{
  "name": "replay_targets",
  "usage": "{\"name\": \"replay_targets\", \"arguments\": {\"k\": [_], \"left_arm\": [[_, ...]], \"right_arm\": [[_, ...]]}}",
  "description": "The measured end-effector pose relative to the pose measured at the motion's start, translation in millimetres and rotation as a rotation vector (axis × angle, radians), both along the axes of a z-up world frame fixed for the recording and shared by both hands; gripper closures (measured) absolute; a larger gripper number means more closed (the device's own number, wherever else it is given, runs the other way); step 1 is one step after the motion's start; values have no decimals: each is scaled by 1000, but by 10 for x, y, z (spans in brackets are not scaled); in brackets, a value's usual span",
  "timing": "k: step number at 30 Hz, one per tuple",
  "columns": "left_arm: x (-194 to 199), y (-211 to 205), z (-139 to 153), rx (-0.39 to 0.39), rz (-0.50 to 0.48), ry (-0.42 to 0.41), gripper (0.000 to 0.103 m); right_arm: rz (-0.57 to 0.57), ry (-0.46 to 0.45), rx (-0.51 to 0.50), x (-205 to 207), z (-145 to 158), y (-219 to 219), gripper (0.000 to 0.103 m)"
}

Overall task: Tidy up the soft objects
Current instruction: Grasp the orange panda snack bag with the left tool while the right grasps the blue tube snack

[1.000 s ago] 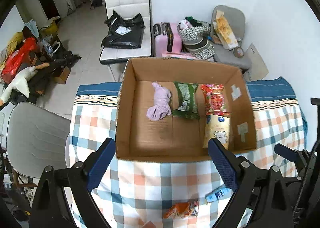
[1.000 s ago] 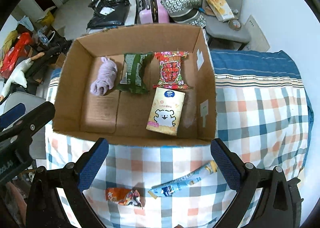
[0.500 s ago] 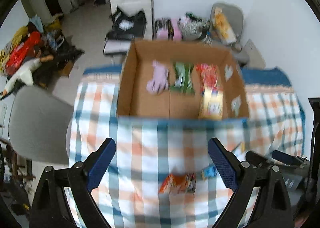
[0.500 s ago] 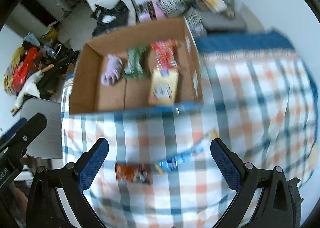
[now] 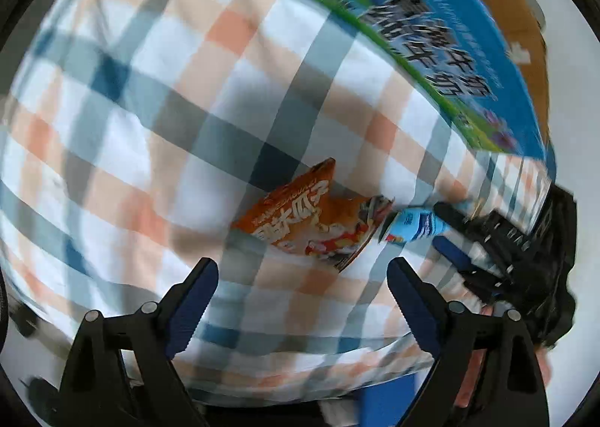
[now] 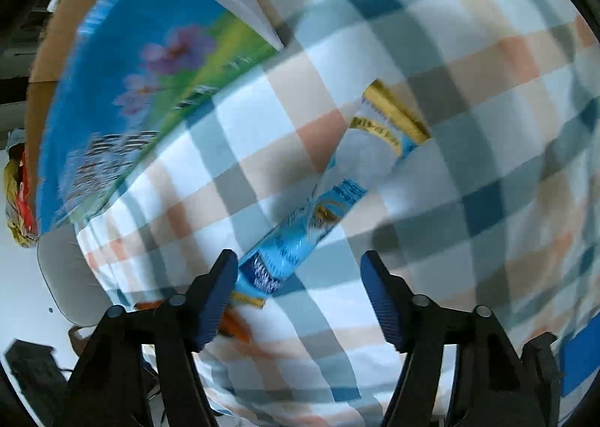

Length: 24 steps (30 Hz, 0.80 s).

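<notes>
The left gripper [image 5: 302, 282] is wide open, just under the orange snack bag [image 5: 311, 218] in the middle of its picture. The bag lies flat on the checked cloth [image 5: 157, 96]. The right gripper [image 6: 300, 273] is open too, and the long blue packet [image 6: 300, 235] runs up from its left finger. The big box [image 5: 442, 36] sits at the upper right in the left picture.

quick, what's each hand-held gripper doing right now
Left hand-held gripper: open, empty, above the orange snack packet.
Right hand-held gripper: open, holding nothing, straddling the long blue wrapper.
</notes>
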<state>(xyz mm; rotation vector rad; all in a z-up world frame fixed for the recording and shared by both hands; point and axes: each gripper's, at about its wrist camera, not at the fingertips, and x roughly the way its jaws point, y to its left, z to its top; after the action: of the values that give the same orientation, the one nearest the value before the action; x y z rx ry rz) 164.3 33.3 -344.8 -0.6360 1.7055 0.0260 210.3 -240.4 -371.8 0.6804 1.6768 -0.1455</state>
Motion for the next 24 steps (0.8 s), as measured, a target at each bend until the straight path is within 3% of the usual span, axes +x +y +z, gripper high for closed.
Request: {"name": "replay_targets", "arguments": {"k": [2, 3, 9, 13, 18, 20, 24], "left_arm": [[48, -16, -74, -23, 31, 19, 15], [62, -34, -130, -44, 56, 29, 15], [250, -149, -250, -35, 74, 13, 29], [418, -304, -222, 24, 12, -32, 36], [675, -626, -182, 155, -143, -97, 39], [775, -689, -210, 196, -191, -105, 39], [887, -751, -284, 206, -212, -106, 40]], "right_arm": [[12, -1, -15, 46, -80, 48, 50], [23, -6, -21, 56, -101, 64, 63], [134, 14, -62, 24, -20, 138, 77], [266, 53, -101, -48, 62, 194, 78], [386, 45, -157, -66, 85, 371, 78], [400, 50, -146, -55, 34, 433, 77], [371, 64, -131, -84, -39, 412, 75]]}}
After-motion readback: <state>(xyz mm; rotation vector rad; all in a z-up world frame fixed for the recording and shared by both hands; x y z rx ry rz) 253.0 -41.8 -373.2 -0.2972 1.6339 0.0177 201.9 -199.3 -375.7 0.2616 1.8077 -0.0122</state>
